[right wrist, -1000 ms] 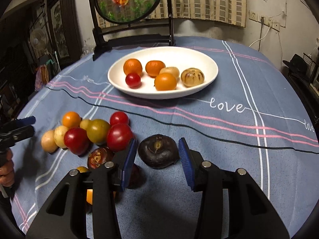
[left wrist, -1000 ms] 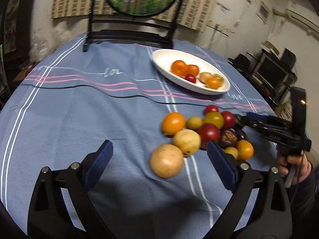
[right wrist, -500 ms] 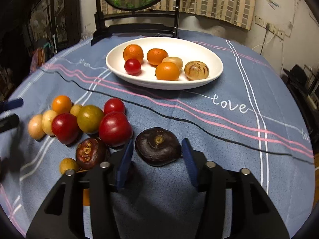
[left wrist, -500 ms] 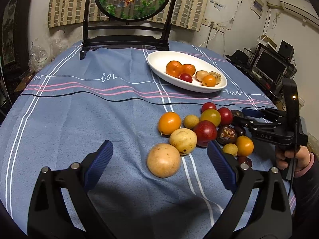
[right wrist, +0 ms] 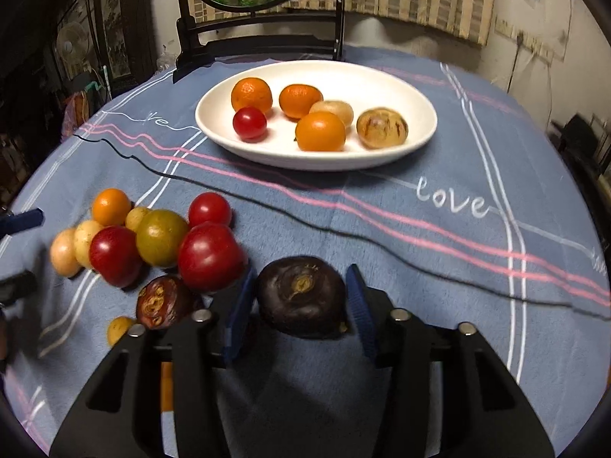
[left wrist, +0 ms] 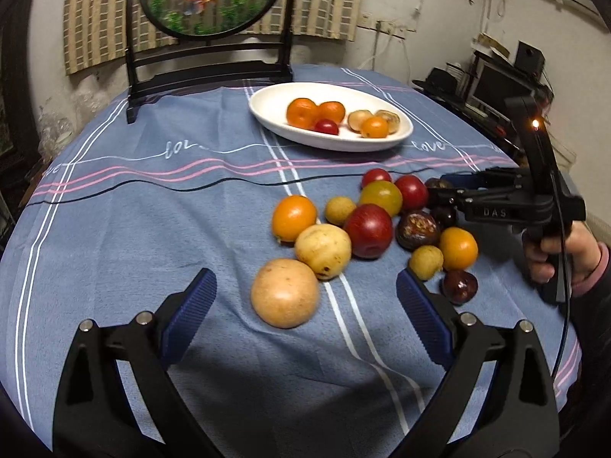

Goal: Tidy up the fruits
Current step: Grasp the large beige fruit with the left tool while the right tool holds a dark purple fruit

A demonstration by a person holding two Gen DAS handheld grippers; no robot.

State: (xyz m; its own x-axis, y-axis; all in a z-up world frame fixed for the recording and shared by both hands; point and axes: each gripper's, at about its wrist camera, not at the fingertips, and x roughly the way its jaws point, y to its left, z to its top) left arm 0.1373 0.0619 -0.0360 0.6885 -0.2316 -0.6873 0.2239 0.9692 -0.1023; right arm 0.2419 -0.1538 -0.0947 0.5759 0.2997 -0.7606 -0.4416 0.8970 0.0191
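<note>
Right gripper [right wrist: 299, 305]: jaws have just been closing, a blue pad now against each flank of the dark fruit [right wrist: 301, 295], which sits on the cloth [right wrist: 382, 236] between them. Contact on the right-hand pad looks close but a sliver of gap cannot be ruled out.

Left gripper [left wrist: 305, 305]: jaws wide apart, nothing clamped. The tan fruit [left wrist: 284, 293] lies on the cloth between the pads, touching neither.

Loose pile: just ahead of the left jaws and left of the right jaws. It holds a pale yellow fruit [left wrist: 324, 246], a red plum [left wrist: 368, 231], an orange [left wrist: 294, 217], a green-yellow plum [left wrist: 381, 197] and several small dark and yellow fruits, most touching one another.

Plate [right wrist: 401, 87]: white, oval, well ahead of both jaws. It carries two tangerines, a cherry tomato [right wrist: 249, 123], an orange fruit, a tan fruit and a striped round one.

Hand [left wrist: 565, 252]: grips the right gripper's handle, to the right of the left jaws.
</note>
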